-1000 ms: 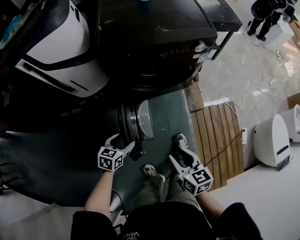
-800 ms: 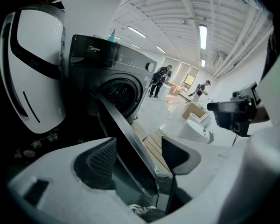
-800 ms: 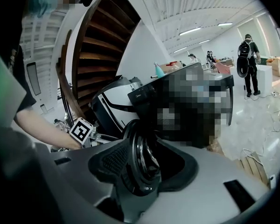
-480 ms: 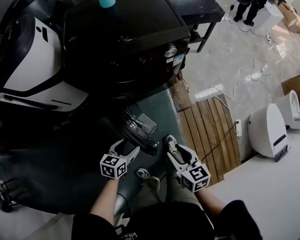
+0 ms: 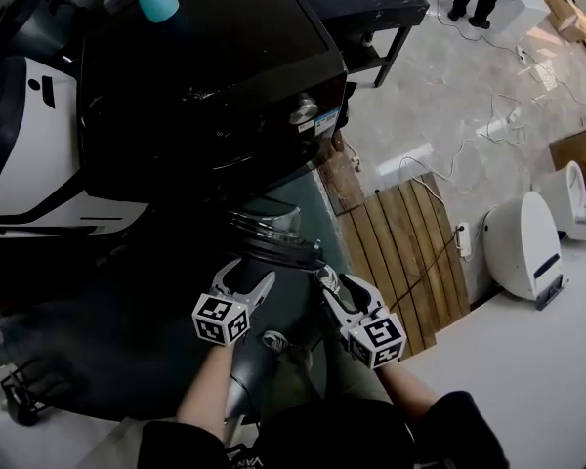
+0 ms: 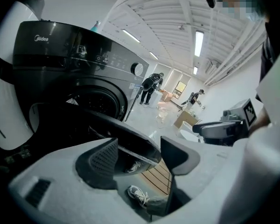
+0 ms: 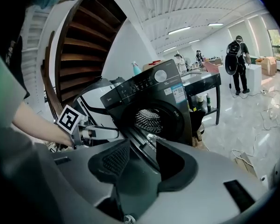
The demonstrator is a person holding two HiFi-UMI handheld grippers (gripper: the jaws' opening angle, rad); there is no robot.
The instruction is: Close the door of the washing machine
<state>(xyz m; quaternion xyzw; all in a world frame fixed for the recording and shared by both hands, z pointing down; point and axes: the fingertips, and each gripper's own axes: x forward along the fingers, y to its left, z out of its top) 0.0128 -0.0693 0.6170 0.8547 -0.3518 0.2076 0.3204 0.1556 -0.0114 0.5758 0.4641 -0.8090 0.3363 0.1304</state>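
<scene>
The black front-loading washing machine stands ahead with its round door swung out, and the drum shows behind it. My left gripper is at the door's outer rim with its jaws apart. In the left gripper view the door crosses the gap of the left gripper, and the pads do not press on it. My right gripper is open beside the door's right end. The door's edge runs between the fingers of the right gripper.
A white appliance stands left of the washer. A wooden pallet and a white unit lie to the right. A teal bottle sits on the washer, with a black table behind. Cables trail over the floor. My shoe is below the door.
Both grippers have moved forward to the door's rim. The door has swung from sticking straight out to lying partway round towards the machine's front.
</scene>
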